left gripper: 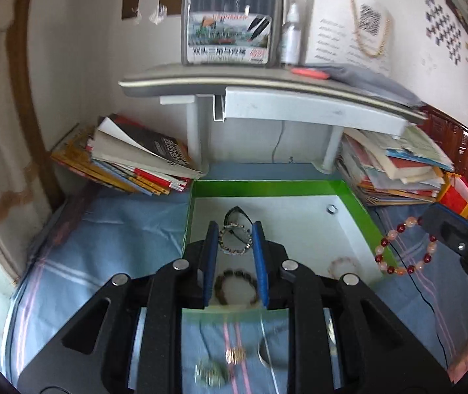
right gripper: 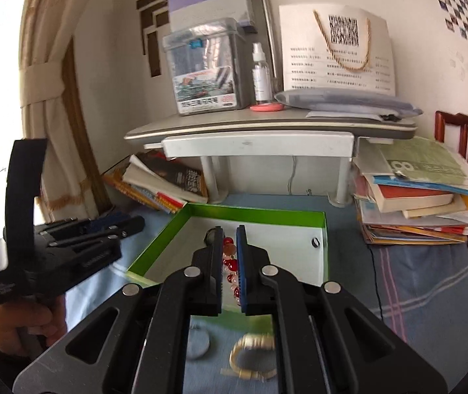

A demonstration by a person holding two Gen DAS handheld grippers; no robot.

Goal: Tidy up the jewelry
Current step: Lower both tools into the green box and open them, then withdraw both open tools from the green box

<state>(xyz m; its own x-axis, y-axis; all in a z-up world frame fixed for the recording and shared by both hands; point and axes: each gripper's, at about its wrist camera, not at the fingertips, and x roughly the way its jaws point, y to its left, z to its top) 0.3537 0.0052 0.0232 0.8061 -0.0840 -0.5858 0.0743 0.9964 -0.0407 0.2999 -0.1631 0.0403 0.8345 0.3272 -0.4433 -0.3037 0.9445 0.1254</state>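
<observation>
Overhead, a grey shelf [left gripper: 266, 85] jutted above the back of the green-walled box [left gripper: 266, 185], with leaning book stacks [left gripper: 135, 161] crowding its rear corners. Inside the box lay a ring [left gripper: 331, 209], a dark bead bracelet [left gripper: 235, 284] and a pale one [left gripper: 344, 266]. The left gripper [left gripper: 235, 229] pinched a metal-link bracelet [left gripper: 234, 239] over the tray. The right gripper [right gripper: 229, 233], clamped on a red-and-peach bead bracelet [left gripper: 404, 246], hung at the box's right wall. More loose jewelry [left gripper: 234, 354] lay on the blue cloth [left gripper: 102, 246] before the near rim.
</observation>
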